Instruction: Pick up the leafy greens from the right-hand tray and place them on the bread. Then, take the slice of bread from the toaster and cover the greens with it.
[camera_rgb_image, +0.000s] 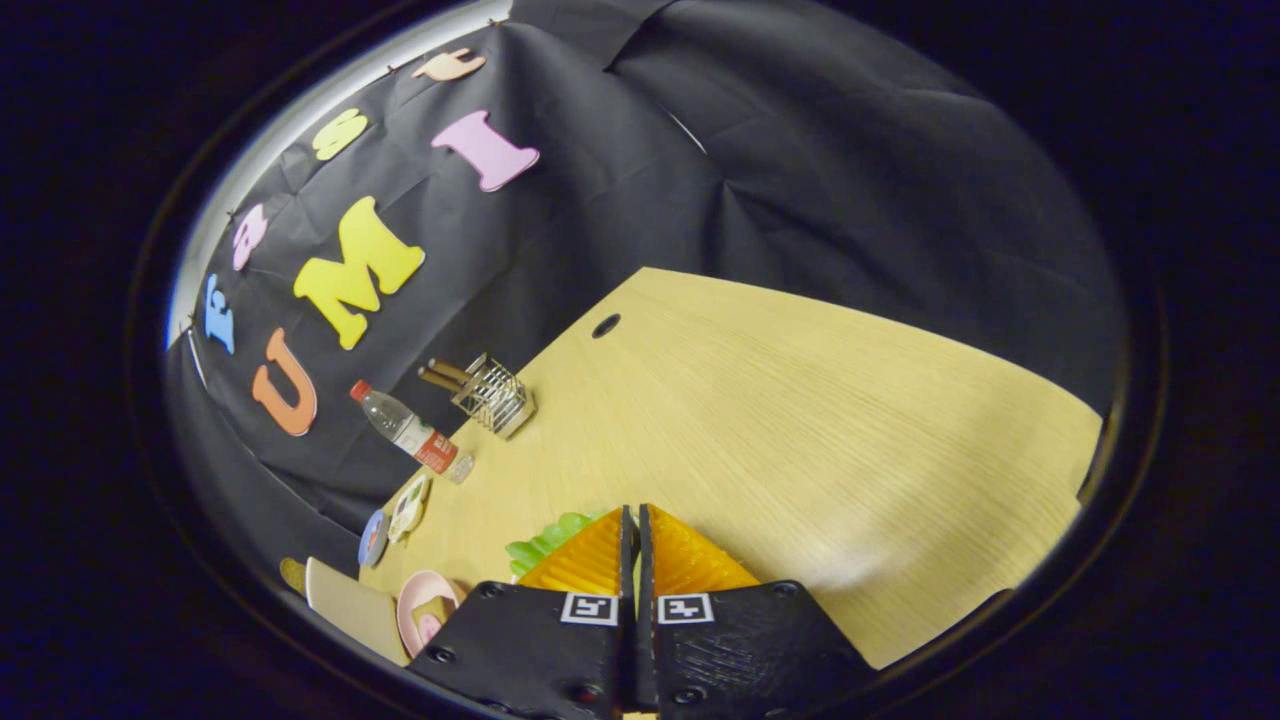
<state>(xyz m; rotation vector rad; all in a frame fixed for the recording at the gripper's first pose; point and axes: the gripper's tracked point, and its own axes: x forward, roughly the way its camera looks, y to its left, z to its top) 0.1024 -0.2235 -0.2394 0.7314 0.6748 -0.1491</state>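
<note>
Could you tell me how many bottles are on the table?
1: the bottle lies tilted in view at the table's far edge, beside the wire rack, well beyond the tool. Others may be hidden.

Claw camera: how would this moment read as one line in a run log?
claw: fingers closed on leafy greens | lifted above wooden table | bottle, wire rack beyond

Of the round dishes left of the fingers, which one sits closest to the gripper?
The pink plate, just beside the gripper's black left finger mount. The blue dish and white dish lie farther off, toward the water bottle.
</note>
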